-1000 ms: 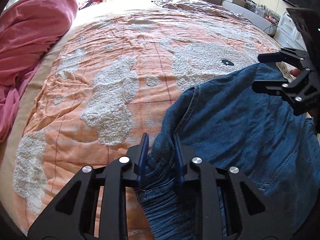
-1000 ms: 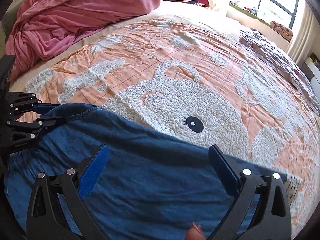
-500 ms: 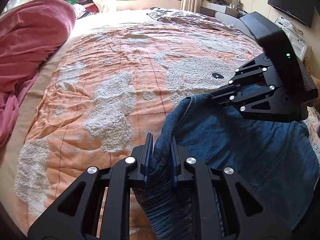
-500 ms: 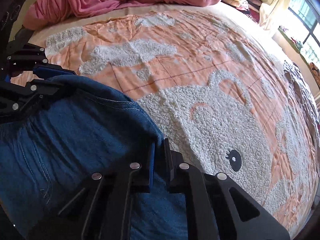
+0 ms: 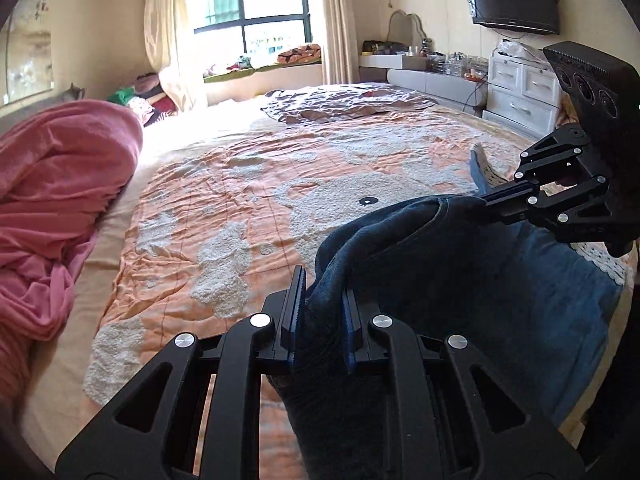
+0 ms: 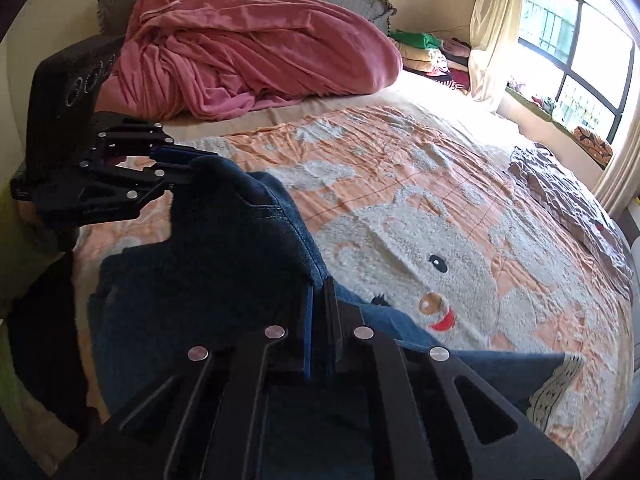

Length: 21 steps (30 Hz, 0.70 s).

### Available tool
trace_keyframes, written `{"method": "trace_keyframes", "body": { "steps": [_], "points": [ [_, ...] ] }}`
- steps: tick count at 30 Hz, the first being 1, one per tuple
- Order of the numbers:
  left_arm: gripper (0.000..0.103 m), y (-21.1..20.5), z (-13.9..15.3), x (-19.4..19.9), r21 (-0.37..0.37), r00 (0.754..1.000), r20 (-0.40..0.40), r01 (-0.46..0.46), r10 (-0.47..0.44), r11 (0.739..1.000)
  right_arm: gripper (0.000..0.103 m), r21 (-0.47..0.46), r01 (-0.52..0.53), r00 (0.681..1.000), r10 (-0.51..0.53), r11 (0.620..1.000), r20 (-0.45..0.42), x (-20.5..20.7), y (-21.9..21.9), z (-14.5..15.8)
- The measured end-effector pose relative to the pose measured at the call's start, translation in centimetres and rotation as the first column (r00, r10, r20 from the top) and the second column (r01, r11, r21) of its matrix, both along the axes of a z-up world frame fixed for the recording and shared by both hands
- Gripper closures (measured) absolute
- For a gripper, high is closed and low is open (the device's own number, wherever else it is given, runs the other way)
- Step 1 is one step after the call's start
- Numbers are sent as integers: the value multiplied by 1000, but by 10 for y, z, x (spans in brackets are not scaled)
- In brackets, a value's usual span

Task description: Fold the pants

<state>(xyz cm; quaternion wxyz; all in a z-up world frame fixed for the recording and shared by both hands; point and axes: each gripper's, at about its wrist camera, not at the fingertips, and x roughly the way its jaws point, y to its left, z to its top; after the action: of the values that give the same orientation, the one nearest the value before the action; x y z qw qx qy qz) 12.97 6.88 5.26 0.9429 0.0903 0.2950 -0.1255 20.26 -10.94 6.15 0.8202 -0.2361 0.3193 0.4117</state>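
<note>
Blue denim pants [image 5: 460, 280] hang lifted above the near side of the bed, stretched between both grippers. My left gripper [image 5: 322, 312] is shut on a bunched edge of the pants [image 6: 224, 248] at the bottom of the left wrist view. It shows again at the left of the right wrist view as the left gripper [image 6: 188, 164], pinching a raised corner. My right gripper [image 6: 318, 320] is shut on another edge of the denim. In the left wrist view the right gripper [image 5: 486, 200] holds the cloth's far right corner. Lower parts of the pants are hidden behind the gripper bodies.
An orange bedspread [image 5: 248, 200] with a white fluffy animal pattern covers the bed. A heap of pink blanket [image 6: 248, 56] lies by the headboard. A brown patterned cloth [image 5: 340, 100] lies at the far end. A white dresser [image 5: 520, 92] stands beyond the bed.
The right gripper went from wide open above the pants to shut on their edge. Both grippers then rose and tilted up, lifting the denim off the bedspread.
</note>
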Motion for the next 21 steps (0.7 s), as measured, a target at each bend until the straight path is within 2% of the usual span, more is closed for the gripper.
{"method": "trace_keyframes", "body": {
  "steps": [4, 7, 9, 12, 18, 21],
  "points": [
    [93, -11, -14, -50, 39, 999, -22, 32, -31, 999, 99, 13, -26, 998, 26, 1000, -54, -52, -10, -15],
    [93, -12, -27, -77, 56, 999, -48, 14, -12, 998, 99, 21, -60, 994, 62, 998, -90, -89, -10, -33],
    [93, -10, -35, -86, 43, 997, -78, 9, -6, 999, 99, 26, -54, 989, 57, 998, -134, -103, -7, -45],
    [93, -8, -44, -93, 71, 995, -99, -9, 16, 997, 99, 42, -48, 983, 55, 998, -174, -119, -3, -59],
    [93, 5, -42, -110, 26, 992, -124, -30, 33, 999, 99, 144, -36, 976, 65, 989, -208, -143, 3, -59],
    [91, 10, -49, -116, 12, 986, -163, -42, 43, 999, 99, 100, -40, 968, 64, 994, -244, -148, 11, -80]
  ]
}}
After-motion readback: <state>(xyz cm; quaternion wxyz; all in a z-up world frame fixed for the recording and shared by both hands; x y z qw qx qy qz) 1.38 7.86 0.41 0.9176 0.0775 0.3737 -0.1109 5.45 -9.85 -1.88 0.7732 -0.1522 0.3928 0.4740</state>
